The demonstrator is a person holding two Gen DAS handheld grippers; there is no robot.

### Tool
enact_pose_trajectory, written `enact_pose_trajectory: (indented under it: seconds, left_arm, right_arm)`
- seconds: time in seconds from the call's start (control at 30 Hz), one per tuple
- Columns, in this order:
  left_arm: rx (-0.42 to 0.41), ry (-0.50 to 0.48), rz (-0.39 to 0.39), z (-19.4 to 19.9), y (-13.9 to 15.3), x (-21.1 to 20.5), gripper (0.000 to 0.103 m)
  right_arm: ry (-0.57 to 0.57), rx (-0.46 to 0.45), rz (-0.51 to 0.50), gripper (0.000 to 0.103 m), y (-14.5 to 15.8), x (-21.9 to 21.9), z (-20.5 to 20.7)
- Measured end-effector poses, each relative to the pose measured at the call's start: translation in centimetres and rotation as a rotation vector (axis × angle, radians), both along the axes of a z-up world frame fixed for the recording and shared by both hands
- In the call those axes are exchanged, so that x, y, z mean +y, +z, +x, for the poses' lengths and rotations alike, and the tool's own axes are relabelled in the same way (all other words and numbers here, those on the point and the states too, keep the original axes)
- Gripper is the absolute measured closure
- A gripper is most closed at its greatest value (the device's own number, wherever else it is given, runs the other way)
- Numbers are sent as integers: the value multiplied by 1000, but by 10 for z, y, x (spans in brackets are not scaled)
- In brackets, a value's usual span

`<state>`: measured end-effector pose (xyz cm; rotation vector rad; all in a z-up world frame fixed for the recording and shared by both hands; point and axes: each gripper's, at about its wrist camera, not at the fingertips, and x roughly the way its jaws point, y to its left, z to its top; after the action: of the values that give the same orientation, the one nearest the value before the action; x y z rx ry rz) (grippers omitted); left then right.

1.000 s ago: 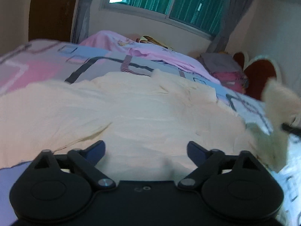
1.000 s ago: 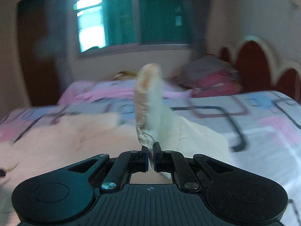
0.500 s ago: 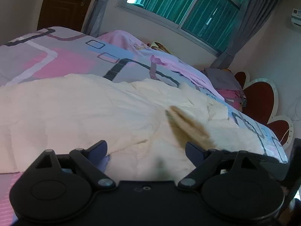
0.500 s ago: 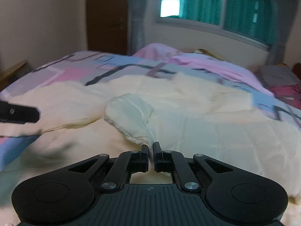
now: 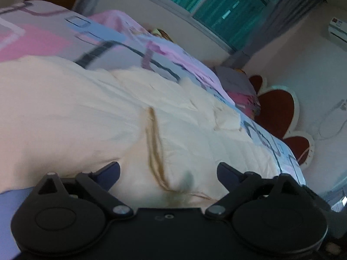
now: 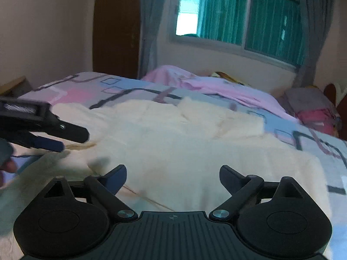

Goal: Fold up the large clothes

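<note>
Released cream garment (image 6: 184,143) now flat on bed, right tool (image 6: 173,176) just opened, left tool (image 5: 168,172) wide above it

- My left gripper (image 5: 168,171) hangs over the cream garment (image 5: 86,112), jaws wide, having just opened further, gripping nothing.
- I see a brownish fold edge (image 5: 154,143) running between them.
- The garment lies spread on the patterned bedsheet (image 5: 43,39).
</note>
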<state>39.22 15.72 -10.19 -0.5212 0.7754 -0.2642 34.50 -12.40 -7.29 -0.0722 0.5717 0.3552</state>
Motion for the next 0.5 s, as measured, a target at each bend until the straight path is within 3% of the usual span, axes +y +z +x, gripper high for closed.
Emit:
enact_pose_trajectory:
  seconds: [0.03, 0.1, 0.17, 0.2, 0.3, 0.4, 0.5]
  left_arm:
    - [7, -7, 5, 5, -4, -4, 10]
    - [41, -13, 27, 18, -11, -12, 16]
    - [72, -24, 44, 29, -17, -17, 29]
    - [79, -30, 63, 33, -19, -20, 41]
    - [57, -49, 103, 36, -19, -25, 92]
    - [-6, 1, 139, 25, -13, -27, 94]
    - [22, 0, 169, 23, -21, -32, 94]
  right_arm:
    - [-39, 19, 9, 49, 0, -14, 2]
    - [-141, 58, 42, 57, -3, -47, 9]
    - [-239, 92, 68, 66, -9, -78, 15]
    - [-290, 113, 74, 67, -12, -93, 19]
    - [-389, 164, 118, 79, -21, -132, 30]
    - [-443, 248, 114, 85, -42, -157, 45]
    - [-453, 315, 117, 88, -60, -174, 54]
